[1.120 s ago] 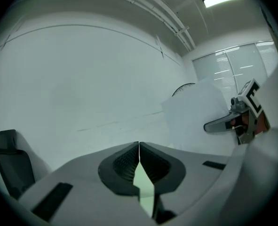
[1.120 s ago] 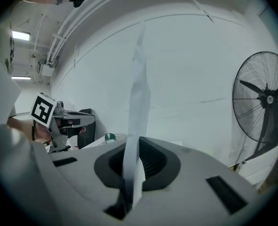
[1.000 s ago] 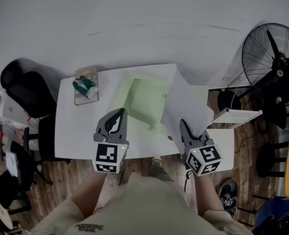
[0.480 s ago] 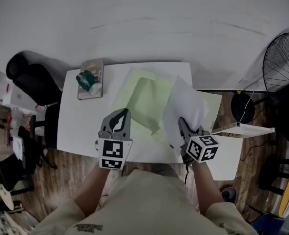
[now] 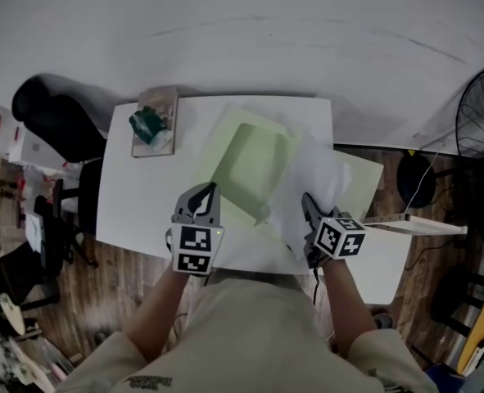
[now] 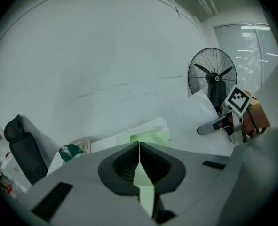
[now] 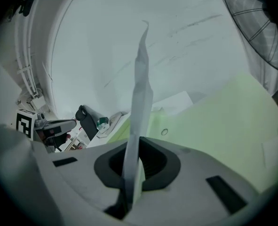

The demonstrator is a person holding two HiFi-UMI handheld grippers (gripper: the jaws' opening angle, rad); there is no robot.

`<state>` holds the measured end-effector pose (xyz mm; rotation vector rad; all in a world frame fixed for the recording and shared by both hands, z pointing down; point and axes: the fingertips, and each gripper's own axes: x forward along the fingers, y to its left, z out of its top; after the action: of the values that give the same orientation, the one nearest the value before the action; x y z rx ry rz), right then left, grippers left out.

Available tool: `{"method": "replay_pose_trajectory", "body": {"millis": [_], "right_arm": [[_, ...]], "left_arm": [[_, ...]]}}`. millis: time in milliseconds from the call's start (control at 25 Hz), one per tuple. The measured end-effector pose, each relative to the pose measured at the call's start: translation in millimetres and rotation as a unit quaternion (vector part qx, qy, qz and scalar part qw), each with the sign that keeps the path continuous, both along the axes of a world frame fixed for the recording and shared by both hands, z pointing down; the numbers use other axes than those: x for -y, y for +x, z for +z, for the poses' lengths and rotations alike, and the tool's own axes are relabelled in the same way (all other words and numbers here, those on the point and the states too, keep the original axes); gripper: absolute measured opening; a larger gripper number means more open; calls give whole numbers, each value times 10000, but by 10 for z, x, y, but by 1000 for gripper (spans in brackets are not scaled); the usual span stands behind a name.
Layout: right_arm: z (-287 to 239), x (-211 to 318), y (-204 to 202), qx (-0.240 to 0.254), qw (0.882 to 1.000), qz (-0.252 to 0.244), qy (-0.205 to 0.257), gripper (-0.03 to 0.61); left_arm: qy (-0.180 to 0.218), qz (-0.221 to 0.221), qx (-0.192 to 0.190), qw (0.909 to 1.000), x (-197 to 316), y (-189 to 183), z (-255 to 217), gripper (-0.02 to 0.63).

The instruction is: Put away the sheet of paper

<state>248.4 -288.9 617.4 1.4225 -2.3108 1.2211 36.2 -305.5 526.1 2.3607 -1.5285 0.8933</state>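
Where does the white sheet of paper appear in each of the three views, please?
Head view: the sheet of paper is right of centre, lying over the right part of the green folder.
Left gripper view: right of centre, a pale curved sheet, right of the folder.
Right gripper view: centre, edge-on, a tall thin strip, left of the folder.
Shared landmark: the green folder.
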Motion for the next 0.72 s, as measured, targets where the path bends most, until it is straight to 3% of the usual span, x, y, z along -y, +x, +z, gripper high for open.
{"method": "replay_pose_trajectory", "body": {"millis": [320,480,720], "right_arm": [[397,-16,-60,-26,9982,88,-600,23],[533,17,-90,204,9955,351,-853,23],[638,167,-165,99,9934,500,-1028,23]], "left_arm": [[-542,-56,40,9985,79,-191,505,22],[-963,-183,-233,9949,126,-278,778,21],[-1339,23,-114,9909,168,-437,1106,21]]}}
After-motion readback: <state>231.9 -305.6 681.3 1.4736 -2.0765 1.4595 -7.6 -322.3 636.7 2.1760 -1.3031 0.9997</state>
